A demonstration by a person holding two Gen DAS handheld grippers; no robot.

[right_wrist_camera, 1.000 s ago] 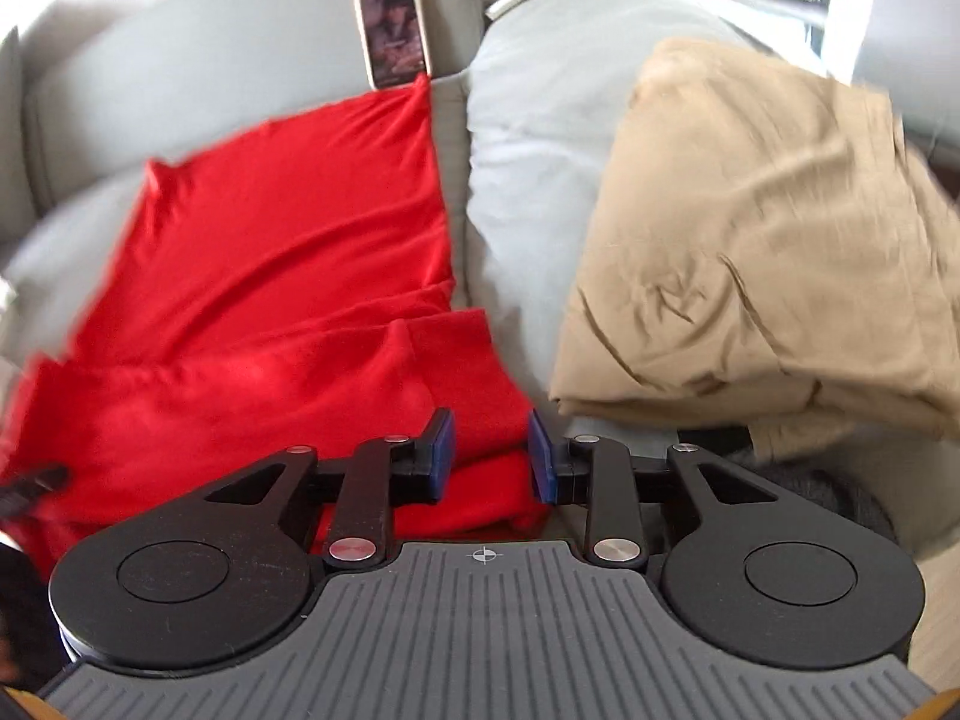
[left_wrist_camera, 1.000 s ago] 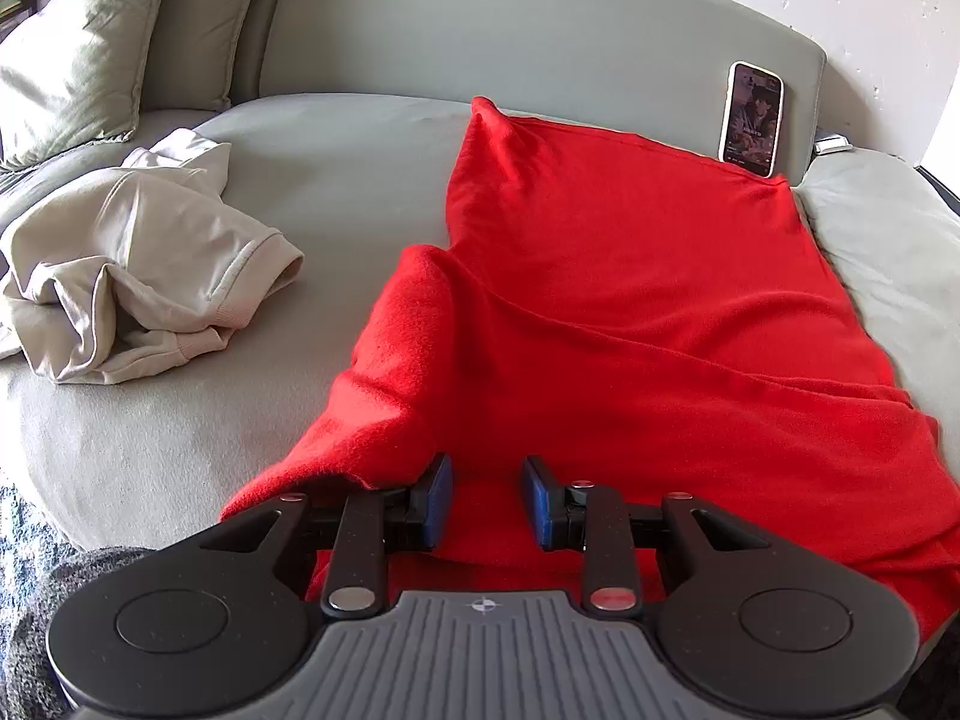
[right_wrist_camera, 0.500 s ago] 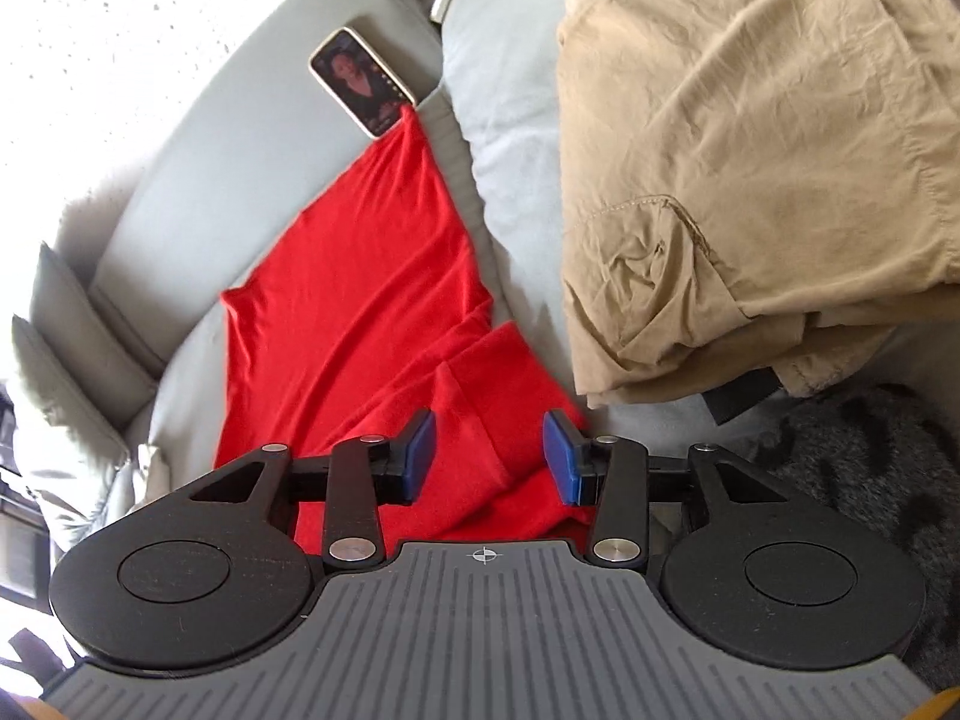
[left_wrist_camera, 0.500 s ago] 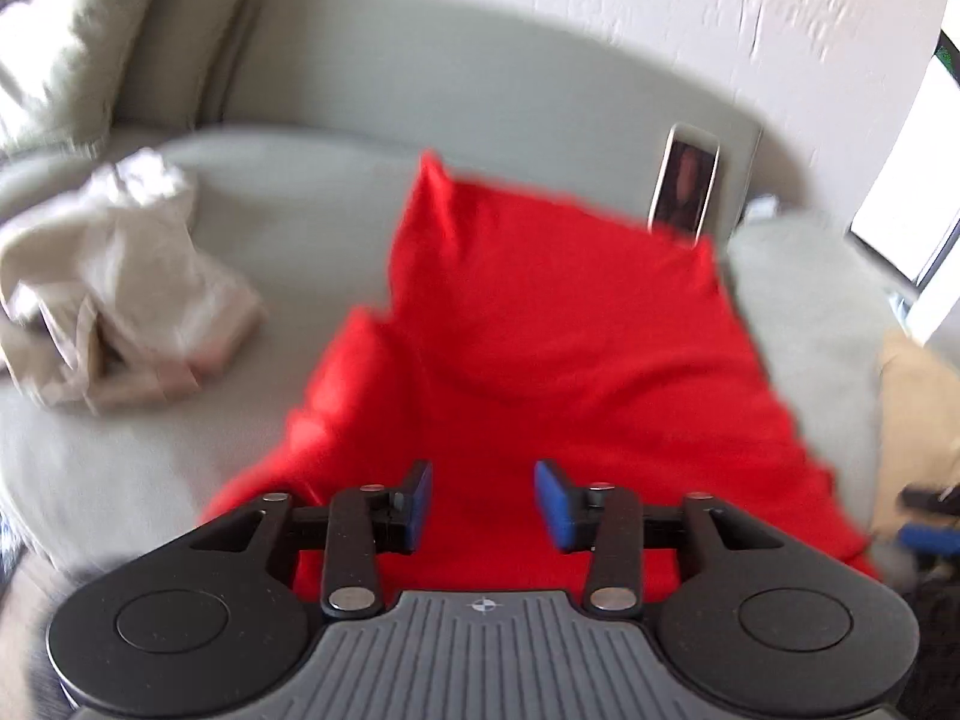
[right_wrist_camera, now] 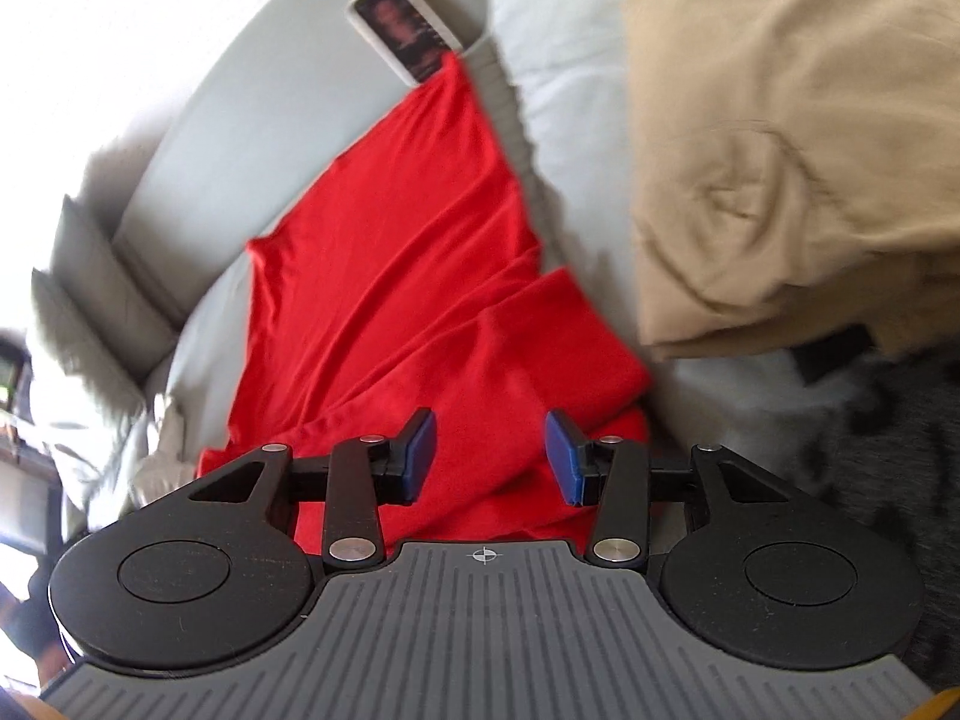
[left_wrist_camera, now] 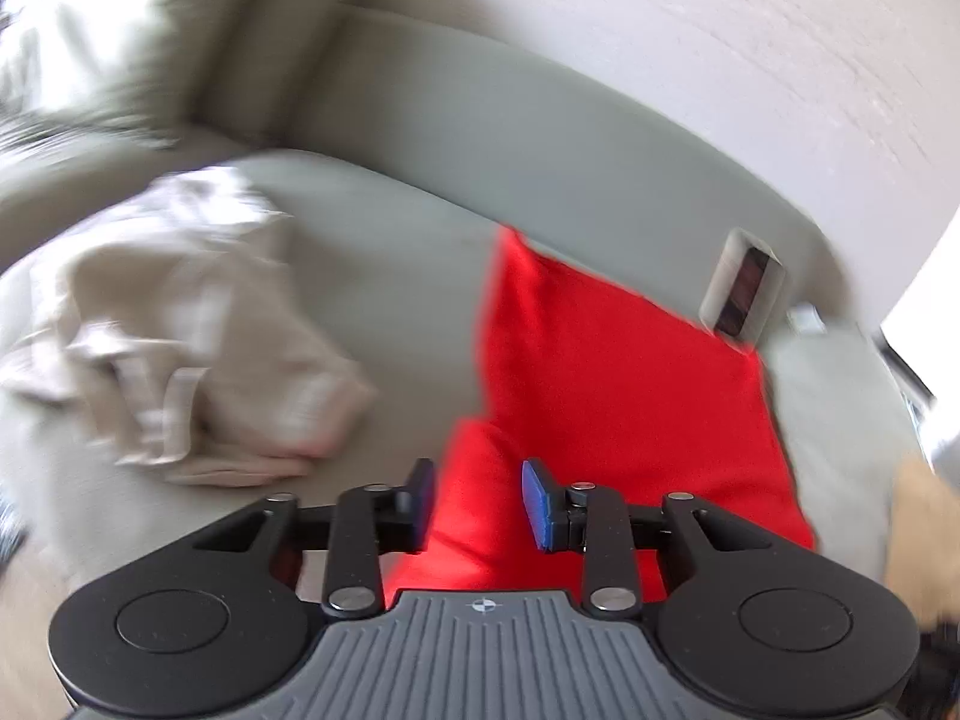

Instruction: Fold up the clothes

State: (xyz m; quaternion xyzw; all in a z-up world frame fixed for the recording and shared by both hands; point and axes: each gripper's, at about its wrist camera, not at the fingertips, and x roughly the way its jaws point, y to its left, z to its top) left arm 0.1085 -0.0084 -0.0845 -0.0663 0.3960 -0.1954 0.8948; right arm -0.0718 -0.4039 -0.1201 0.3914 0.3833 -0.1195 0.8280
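A red garment (left_wrist_camera: 612, 372) lies spread on the grey sofa seat, its near part folded over; it also shows in the right wrist view (right_wrist_camera: 408, 276). My left gripper (left_wrist_camera: 477, 501) is open and empty, above the garment's near left edge. My right gripper (right_wrist_camera: 489, 459) is open and empty, above the garment's near right part. A crumpled beige shirt (left_wrist_camera: 180, 348) lies on the seat to the left. A tan garment (right_wrist_camera: 798, 150) is piled on the cushion to the right.
A phone (left_wrist_camera: 744, 294) leans against the sofa back (left_wrist_camera: 540, 138) at the red garment's far corner, also in the right wrist view (right_wrist_camera: 408, 36). A pale cushion (right_wrist_camera: 570, 60) lies right of the garment. Dark patterned rug (right_wrist_camera: 888, 420) at lower right.
Both grippers have opened wider and pulled back and up from the red garment. The left view swung left and is blurred; the right view tilted.
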